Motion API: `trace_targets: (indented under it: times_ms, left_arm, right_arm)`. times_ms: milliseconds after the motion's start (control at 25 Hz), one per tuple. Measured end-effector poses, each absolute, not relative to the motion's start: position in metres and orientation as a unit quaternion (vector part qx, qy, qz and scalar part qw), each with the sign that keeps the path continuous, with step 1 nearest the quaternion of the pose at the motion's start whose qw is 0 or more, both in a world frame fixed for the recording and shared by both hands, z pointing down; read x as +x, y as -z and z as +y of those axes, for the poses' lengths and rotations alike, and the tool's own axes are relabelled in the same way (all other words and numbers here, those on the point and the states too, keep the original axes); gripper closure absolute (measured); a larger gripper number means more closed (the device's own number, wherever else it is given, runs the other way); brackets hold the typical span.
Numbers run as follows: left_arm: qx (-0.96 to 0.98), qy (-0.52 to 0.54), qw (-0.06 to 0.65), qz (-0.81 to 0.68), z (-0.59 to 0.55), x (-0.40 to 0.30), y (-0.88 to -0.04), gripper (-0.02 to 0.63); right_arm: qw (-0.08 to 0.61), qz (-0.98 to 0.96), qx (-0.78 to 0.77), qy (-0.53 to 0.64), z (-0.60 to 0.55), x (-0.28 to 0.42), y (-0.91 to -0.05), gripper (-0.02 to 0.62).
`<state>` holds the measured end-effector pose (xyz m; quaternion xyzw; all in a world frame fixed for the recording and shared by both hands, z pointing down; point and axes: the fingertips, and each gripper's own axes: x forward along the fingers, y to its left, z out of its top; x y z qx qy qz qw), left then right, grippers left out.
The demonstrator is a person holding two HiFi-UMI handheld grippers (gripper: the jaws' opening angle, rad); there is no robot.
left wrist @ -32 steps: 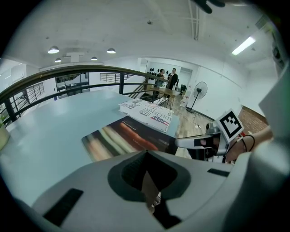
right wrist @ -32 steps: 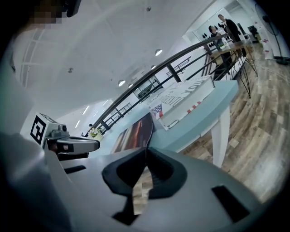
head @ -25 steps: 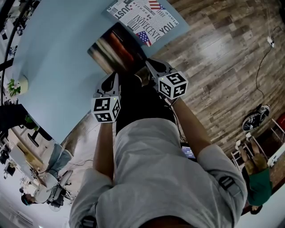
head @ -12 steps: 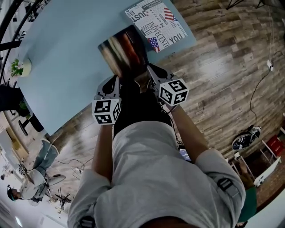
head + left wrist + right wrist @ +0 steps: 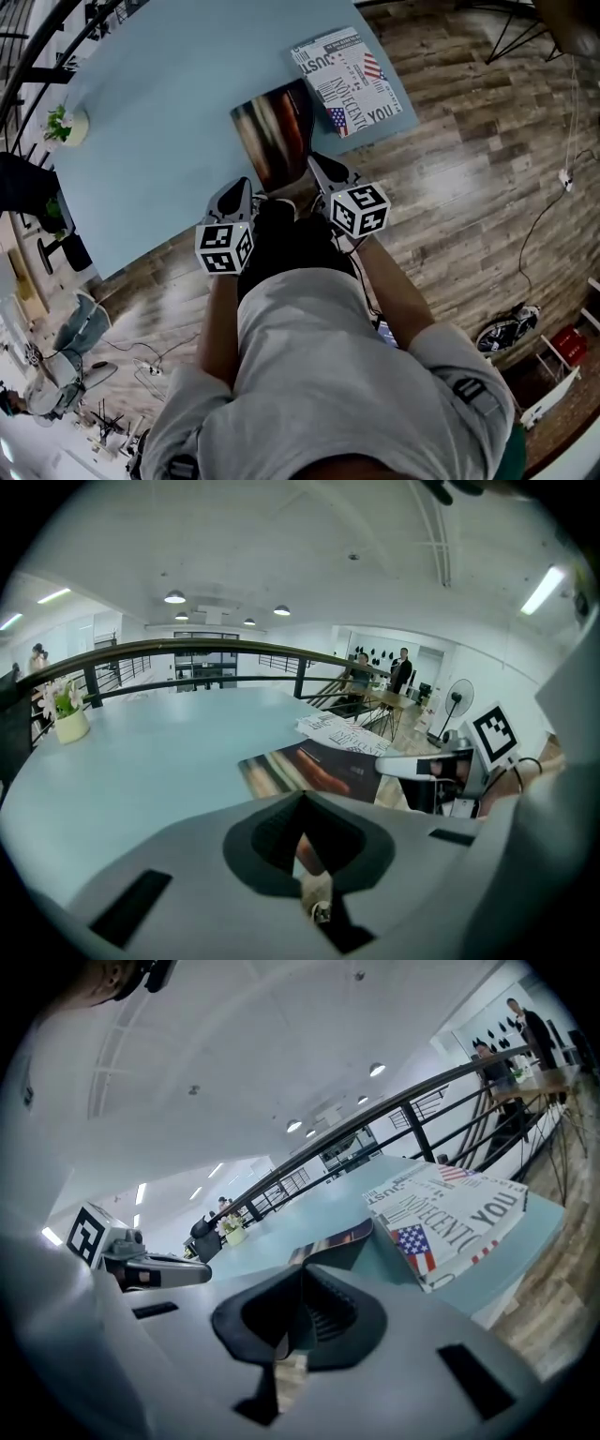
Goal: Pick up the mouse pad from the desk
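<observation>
The mouse pad (image 5: 270, 139), dark with a red and orange print, lies near the front edge of the light blue desk (image 5: 159, 122). Its near edge runs between my two grippers. My left gripper (image 5: 246, 190) is shut on the pad's near left part; in the left gripper view the pad (image 5: 314, 769) leads straight into the closed jaws (image 5: 302, 799). My right gripper (image 5: 312, 164) is shut on the near right part. There the pad (image 5: 337, 1241) curls up and shows its dark underside just above the jaws (image 5: 300, 1274).
A printed newspaper-style sheet (image 5: 352, 80) lies just right of the pad at the desk's corner. A small potted plant (image 5: 66, 124) stands at the far left. A dark railing (image 5: 187, 649) runs beyond the desk. Wooden floor (image 5: 469, 187) lies to the right.
Both grippers have risen a little with the pad's near edge in them. The pad's right side curls up more than before. The head view has shifted across the desk.
</observation>
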<state>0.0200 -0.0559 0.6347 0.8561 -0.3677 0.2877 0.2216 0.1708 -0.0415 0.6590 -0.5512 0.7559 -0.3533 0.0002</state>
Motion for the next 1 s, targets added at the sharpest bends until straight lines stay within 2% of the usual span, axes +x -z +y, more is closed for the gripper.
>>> trace_targets:
  times_ms: [1000]
  left_arm:
    - [0.863, -0.231, 0.229, -0.387, -0.104, -0.014, -0.608, 0.594]
  right_arm:
    - [-0.038, 0.78, -0.543, 0.309, -0.083, 0.128, -0.616, 0.578]
